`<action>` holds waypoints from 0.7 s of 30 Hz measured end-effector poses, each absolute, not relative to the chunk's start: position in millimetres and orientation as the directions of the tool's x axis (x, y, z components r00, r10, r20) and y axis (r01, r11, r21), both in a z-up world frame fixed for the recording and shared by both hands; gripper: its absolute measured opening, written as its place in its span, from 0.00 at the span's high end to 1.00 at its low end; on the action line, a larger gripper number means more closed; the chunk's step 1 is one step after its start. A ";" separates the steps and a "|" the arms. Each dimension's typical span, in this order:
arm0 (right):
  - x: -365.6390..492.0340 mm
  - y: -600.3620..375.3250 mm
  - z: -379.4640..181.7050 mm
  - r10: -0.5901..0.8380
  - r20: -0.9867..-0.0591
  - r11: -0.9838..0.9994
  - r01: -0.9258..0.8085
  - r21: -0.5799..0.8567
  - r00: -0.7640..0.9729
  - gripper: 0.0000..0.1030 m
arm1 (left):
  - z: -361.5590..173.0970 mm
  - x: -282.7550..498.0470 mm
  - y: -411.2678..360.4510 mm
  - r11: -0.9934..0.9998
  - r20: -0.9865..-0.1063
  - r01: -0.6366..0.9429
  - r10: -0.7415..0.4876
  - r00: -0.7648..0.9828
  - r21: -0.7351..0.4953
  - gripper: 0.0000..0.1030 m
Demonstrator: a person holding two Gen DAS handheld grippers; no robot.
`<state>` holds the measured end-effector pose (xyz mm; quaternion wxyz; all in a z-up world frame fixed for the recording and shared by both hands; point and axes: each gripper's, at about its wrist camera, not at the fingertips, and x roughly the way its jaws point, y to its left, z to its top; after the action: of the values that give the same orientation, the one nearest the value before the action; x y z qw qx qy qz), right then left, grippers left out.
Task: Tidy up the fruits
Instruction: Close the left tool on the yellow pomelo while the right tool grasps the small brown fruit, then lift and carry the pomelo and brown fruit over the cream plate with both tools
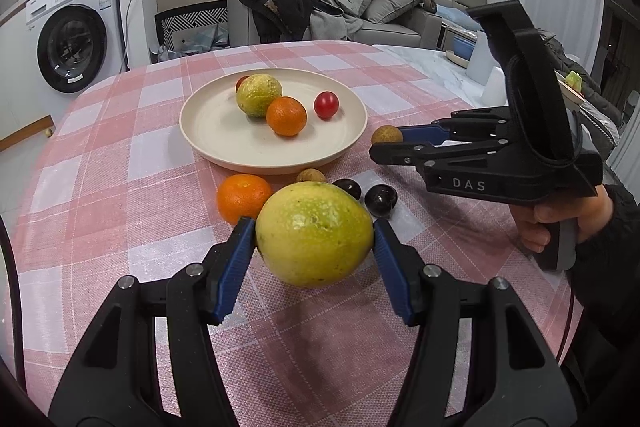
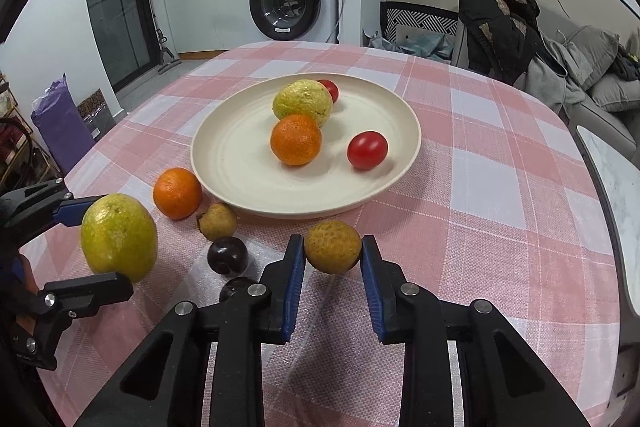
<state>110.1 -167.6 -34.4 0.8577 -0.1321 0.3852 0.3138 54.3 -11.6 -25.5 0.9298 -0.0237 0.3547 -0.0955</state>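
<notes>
A washing machine stands behind the checked tablecloth, near a sofa.

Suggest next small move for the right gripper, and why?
Probably lift and carry toward the cream round plate. The right gripper is shut on the small brown rough-skinned fruit, and the plate already holds a yellow-green fruit, an orange and two red tomatoes, with room left.

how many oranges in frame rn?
2. One orange sits on the plate beside the yellow-green fruit. The other orange lies on the tablecloth just off the plate's rim. None looks hidden.
</notes>
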 end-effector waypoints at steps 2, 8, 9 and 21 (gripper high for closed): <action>107.7 -166.2 -33.1 0.439 -0.740 0.765 -0.644 0.010 0.510 0.72 | -24.1 53.9 -10.0 0.981 -0.650 0.156 -0.192 0.735 -0.112 0.45; 103.7 -166.8 -28.0 0.452 -0.723 0.763 -0.647 0.009 0.522 0.72 | -21.9 53.3 -6.1 0.983 -0.641 0.144 -0.186 0.744 -0.117 0.45; 102.7 -167.3 -27.2 0.455 -0.719 0.762 -0.647 0.010 0.525 0.72 | -21.7 53.3 -5.6 0.983 -0.640 0.142 -0.184 0.746 -0.118 0.45; 99.9 -172.3 -10.8 0.492 -0.668 0.767 -0.640 0.030 0.559 0.72 | -11.4 54.9 3.2 0.988 -0.615 0.104 -0.151 0.774 -0.113 0.45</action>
<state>99.9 -172.3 -10.8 0.8761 -0.1087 0.3409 0.3232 54.9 3.2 -11.4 0.9412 -0.0362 0.3291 -0.0678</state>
